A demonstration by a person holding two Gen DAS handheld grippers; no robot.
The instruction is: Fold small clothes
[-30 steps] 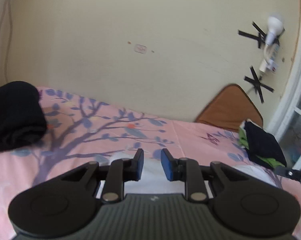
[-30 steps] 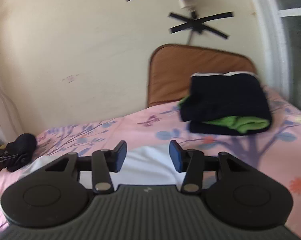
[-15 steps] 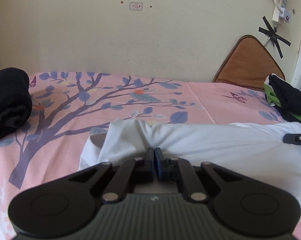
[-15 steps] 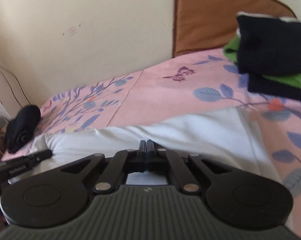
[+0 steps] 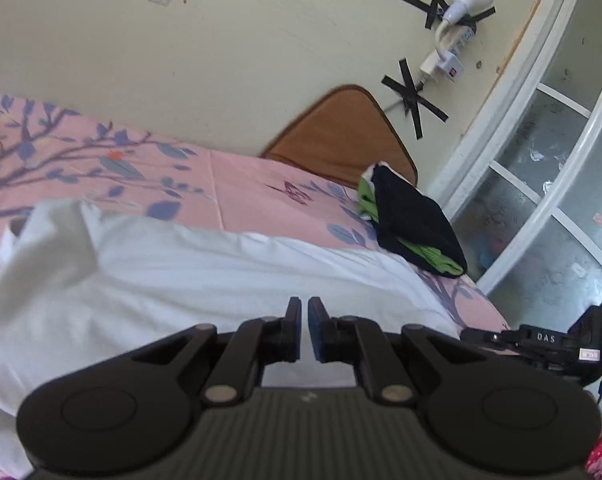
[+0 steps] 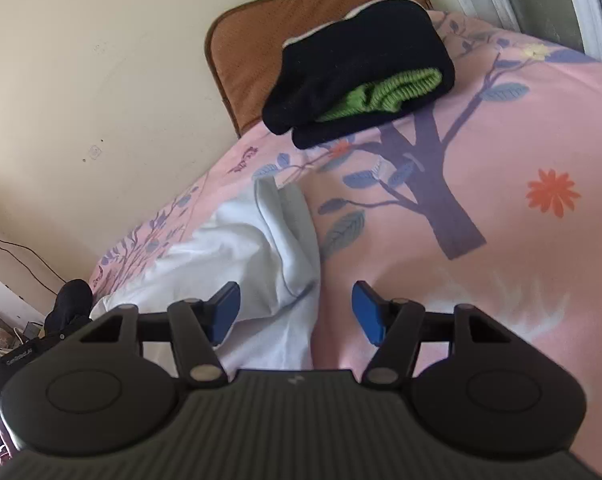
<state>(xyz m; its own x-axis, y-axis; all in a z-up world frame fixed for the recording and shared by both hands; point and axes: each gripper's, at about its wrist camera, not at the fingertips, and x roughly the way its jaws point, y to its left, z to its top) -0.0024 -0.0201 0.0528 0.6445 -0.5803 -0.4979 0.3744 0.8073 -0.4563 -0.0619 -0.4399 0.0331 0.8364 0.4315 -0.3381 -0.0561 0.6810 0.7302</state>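
A bed [image 6: 521, 240] with a pink sheet printed with trees carries a rumpled white garment [image 5: 221, 272]. A folded black and green pile [image 6: 361, 80] lies near the brown cushion [image 5: 341, 128] by the wall.

Open pink bedsheet [image 6: 521, 264] right of the white garment [image 5: 205, 280], room to pass there. Farther back, 1 stack of folded black and green clothes [image 6: 361, 80] blocks the corner by the brown cushion [image 6: 253, 48]. Wall [image 5: 241, 60] closes off the far side.

The letters "DAS" stand in white on the black right gripper [image 5: 549, 338] body; nothing else reads clearly.
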